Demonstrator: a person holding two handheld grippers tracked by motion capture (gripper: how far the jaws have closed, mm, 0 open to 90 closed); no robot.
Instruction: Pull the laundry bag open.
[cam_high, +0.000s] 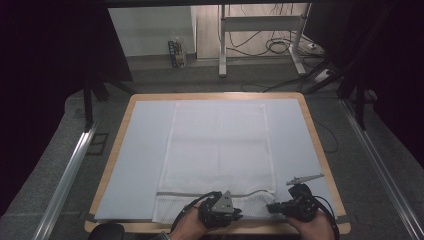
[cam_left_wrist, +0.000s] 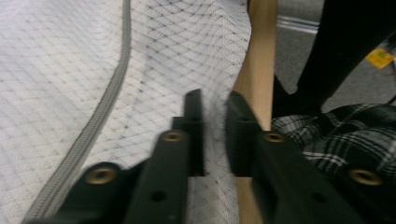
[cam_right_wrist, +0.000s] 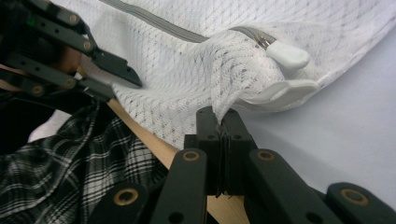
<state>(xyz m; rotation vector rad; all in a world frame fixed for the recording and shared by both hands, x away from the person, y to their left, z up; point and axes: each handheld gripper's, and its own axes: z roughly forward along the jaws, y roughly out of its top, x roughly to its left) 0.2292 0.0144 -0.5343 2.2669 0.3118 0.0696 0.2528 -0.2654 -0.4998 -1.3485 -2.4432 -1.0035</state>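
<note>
Your mesh bag (cam_high: 219, 150) lies flat on the blue mat (cam_high: 140, 150) in the middle of the bench (cam_high: 320, 150), its near edge hanging over the wooden rim towards you. The zip (cam_right_wrist: 187, 32) runs across that near end, and its white pull (cam_right_wrist: 287, 55) sits by the right corner.

Your right tool (cam_right_wrist: 223, 122) is clamped tight on a pinch of mesh just below the pull. The pinch is small and the netting is thin, so a sharp tug may tear it or let it slip out. It may also catch one layer alone, in which case the bag opens instead of lifting whole.

Your left tool (cam_left_wrist: 215, 114) stands at a narrow gap with mesh between its jaws at the near edge. You cannot count on that side: the pads do not look pressed on the cloth. If you lift now, the left corner may stay behind and the bag swings from the right grip.

Watch the pull too. If it snags on a jaw, the zip drags along. The overhang may also slide off the rim into your lap, so close the left tool before moving.
</note>
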